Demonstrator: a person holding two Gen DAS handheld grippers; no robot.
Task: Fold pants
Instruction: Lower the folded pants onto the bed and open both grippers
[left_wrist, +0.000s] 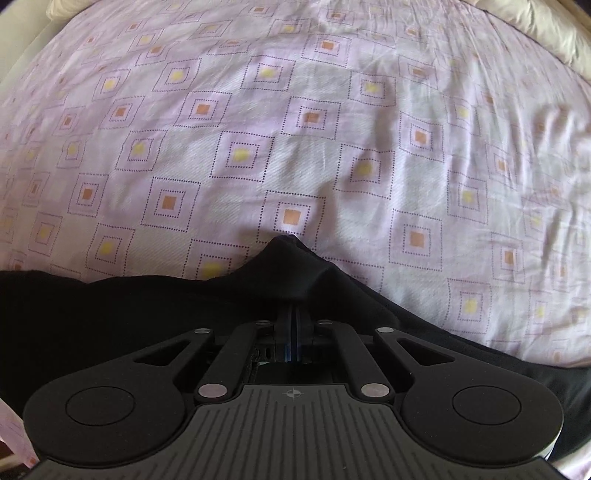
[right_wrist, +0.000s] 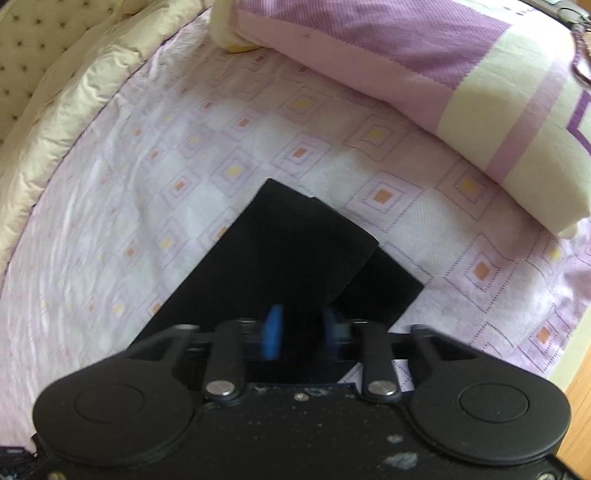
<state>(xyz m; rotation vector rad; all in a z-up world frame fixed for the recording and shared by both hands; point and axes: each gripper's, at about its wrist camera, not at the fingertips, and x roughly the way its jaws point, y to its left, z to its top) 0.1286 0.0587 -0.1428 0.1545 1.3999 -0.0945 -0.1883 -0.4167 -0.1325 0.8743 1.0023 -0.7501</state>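
The black pants (left_wrist: 147, 314) lie on the bed sheet (left_wrist: 295, 129). In the left wrist view my left gripper (left_wrist: 293, 295) is shut on a fold of the pants, and the cloth rises to a peak over the fingertips. In the right wrist view the pants (right_wrist: 288, 251) lie flat as two overlapping leg ends pointing away. My right gripper (right_wrist: 301, 328) is open just above this cloth, with its blue fingers (right_wrist: 273, 330) apart and nothing between them.
The sheet is pale purple with small squares and lies wrinkled at the right. A cream duvet (right_wrist: 55, 122) runs along the left of the bed. A purple and cream pillow (right_wrist: 461, 92) lies at the upper right. A wooden floor (right_wrist: 580, 354) shows at the right edge.
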